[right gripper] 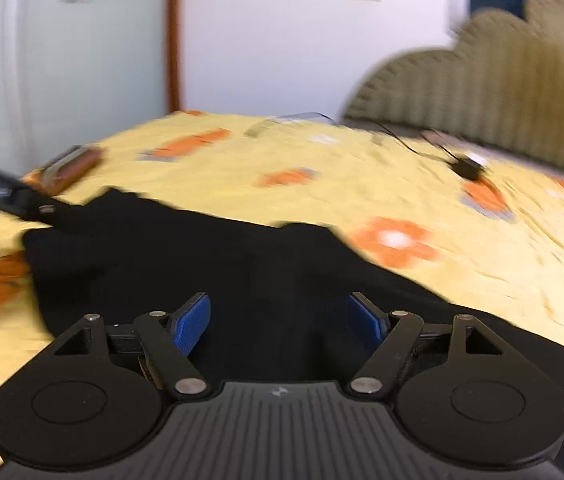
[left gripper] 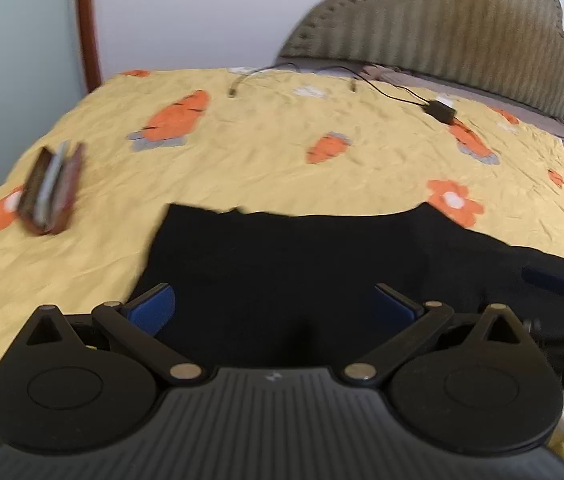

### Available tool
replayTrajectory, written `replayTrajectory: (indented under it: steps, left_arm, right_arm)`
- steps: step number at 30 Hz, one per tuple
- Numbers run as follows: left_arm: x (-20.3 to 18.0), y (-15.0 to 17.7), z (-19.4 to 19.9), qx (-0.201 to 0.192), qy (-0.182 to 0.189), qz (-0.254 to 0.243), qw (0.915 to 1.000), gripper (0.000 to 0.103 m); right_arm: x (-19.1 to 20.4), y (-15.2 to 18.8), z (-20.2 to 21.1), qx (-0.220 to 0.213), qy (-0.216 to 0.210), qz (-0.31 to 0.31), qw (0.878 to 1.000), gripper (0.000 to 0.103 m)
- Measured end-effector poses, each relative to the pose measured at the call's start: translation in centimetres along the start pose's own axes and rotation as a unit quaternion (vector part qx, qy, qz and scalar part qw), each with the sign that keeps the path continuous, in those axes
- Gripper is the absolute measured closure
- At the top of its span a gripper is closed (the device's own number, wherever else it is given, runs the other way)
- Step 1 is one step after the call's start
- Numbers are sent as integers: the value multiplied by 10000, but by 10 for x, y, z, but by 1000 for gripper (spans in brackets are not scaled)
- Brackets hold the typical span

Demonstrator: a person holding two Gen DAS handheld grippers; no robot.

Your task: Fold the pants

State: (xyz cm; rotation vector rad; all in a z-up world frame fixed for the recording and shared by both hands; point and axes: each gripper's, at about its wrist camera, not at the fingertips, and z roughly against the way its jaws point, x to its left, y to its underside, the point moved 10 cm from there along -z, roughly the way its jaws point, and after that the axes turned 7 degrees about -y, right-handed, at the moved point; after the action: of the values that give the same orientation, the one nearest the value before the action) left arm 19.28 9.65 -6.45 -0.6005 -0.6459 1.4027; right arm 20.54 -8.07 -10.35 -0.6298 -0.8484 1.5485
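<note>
Two grippers hung over the black pants (left gripper: 289,256), which lay flat on the yellow bedspread (left gripper: 242,152) with orange carrots and flowers. The left gripper (left gripper: 276,308) had its blue pads spread wide above the cloth, gripping nothing. The right gripper (right gripper: 280,322) was likewise spread apart over the pants, holding nothing. Beyond the pants lay a brown wallet (left gripper: 52,188) toward the left, a black charger (left gripper: 439,110) with cable toward the right, and an olive headboard (left gripper: 461,28) behind
</note>
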Motion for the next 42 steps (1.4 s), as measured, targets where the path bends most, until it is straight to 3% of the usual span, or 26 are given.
replayTrajectory:
  steps: [3, 5, 9, 13, 16, 20, 22, 24, 27, 30, 34, 37, 39, 42]
  left_arm:
    - [-35, -8, -9, 26, 157, -122, 9998, 0]
    - [-54, -9, -17, 69, 175, -286, 9994, 0]
    - [-89, -5, -29, -4, 117, -665, 9977, 0]
    - [-114, 2, -35, -174, 52, -1086, 9939, 0]
    - [-126, 3, -39, -394, 63, -1299, 9907, 0]
    - [-135, 10, -51, -288, 220, -1281, 9911, 0]
    - [-137, 15, -59, -172, 217, -1272, 9915, 0]
    - [-138, 18, -65, -91, 222, -1276, 9915, 0]
    - [-138, 23, -71, 25, 203, -1304, 9912, 0]
    - [-138, 26, -75, 62, 228, -1330, 9908, 0]
    - [-137, 29, -79, 83, 240, -1295, 9913, 0]
    - [-138, 30, -81, 87, 242, -1277, 9915, 0]
    - [-137, 29, -81, 98, 243, -1271, 9915, 0]
    - [-136, 28, -78, 116, 268, -1283, 9913, 0]
  right_arm:
    - [-42, -6, -5, 99, 104, 15, 9999, 28]
    - [-53, -21, -8, -120, 79, 287, 9995, 28]
    - [-56, -45, -43, -102, -930, 640, 9936, 29]
    - [-68, -48, -85, 510, -1950, 207, 9793, 34]
    - [-73, -50, -105, 705, -2431, 110, 9674, 35]
    - [-70, -50, -122, 940, -2906, 21, 9522, 36]
    - [-66, -49, -129, 1057, -3028, 45, 9472, 42]
    - [-61, -48, -132, 1152, -3214, 96, 9399, 62]
    - [-59, -46, -134, 1286, -3262, 129, 9364, 85]
    - [-65, -47, -135, 1229, -3274, -21, 9369, 95]
    - [-71, -54, -144, 1097, -2893, 62, 9509, 99]
    - [-74, -54, -163, 1116, -2062, 468, 9710, 100]
    - [-73, -56, -162, 1049, -2023, 468, 9726, 99]
    - [-89, -74, -139, 544, -1477, 420, 9866, 99]
